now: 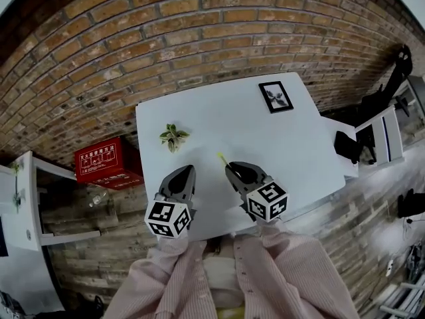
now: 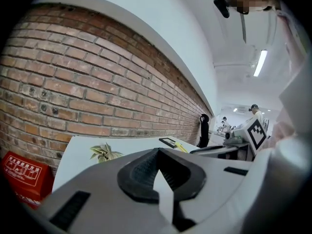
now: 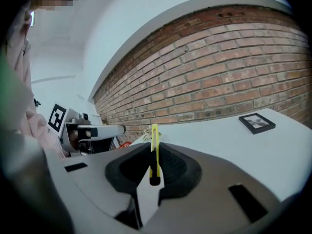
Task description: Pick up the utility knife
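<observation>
A slim yellow utility knife stands upright between the pads of my right gripper, which is shut on it above the near part of the white table. In the right gripper view the knife sticks up past the fingertips, its dark end low between the pads. My left gripper hangs beside it on the left, shut with nothing in it; its pads meet at the tips in the left gripper view. The left gripper view also catches the knife off to the right.
A small leafy plant lies on the table's left part and a black picture frame at its far right corner. A brick wall backs the table. A red box sits on the floor left, a white chair right.
</observation>
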Tool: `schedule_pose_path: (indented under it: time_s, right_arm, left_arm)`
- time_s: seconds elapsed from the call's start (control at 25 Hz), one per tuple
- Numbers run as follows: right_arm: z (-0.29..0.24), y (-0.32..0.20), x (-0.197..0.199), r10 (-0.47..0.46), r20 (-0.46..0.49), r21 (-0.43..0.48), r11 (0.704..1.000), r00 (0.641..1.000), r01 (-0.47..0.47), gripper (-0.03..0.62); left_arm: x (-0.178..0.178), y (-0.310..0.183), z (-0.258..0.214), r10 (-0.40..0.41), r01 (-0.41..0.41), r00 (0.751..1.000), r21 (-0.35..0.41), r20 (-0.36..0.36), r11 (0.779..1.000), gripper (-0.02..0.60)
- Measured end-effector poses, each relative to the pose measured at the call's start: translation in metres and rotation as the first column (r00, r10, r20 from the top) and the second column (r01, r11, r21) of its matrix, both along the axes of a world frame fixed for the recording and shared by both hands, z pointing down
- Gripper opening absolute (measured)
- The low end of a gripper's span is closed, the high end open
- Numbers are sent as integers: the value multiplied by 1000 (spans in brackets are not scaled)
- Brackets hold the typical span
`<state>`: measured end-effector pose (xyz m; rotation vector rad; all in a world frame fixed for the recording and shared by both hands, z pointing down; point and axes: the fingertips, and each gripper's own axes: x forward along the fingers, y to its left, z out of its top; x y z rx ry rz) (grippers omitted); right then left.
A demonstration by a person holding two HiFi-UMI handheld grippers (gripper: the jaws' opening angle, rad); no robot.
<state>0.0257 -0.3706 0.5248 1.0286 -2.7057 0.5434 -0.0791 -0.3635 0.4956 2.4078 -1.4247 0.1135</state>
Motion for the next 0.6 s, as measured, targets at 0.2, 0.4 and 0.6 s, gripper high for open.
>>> schedule_pose_path:
  time_s: [0.2,0.4,0.6]
  right_arm:
    - [-24,1,6,45,73,46,998,996,-49,55]
    - [-50,3,18,120,160,95,986,980,-137,55]
    - [-72,9,29,159,199,142,972,967,-189,55]
  left_arm:
    - [-1,3,-22,9,-11,1000,61,28,998,-8]
    - [-4,8,-40,8,-12,999,108,44,994,-9]
    - [-10,11,-57,-11,5,999,150,44,989,-8]
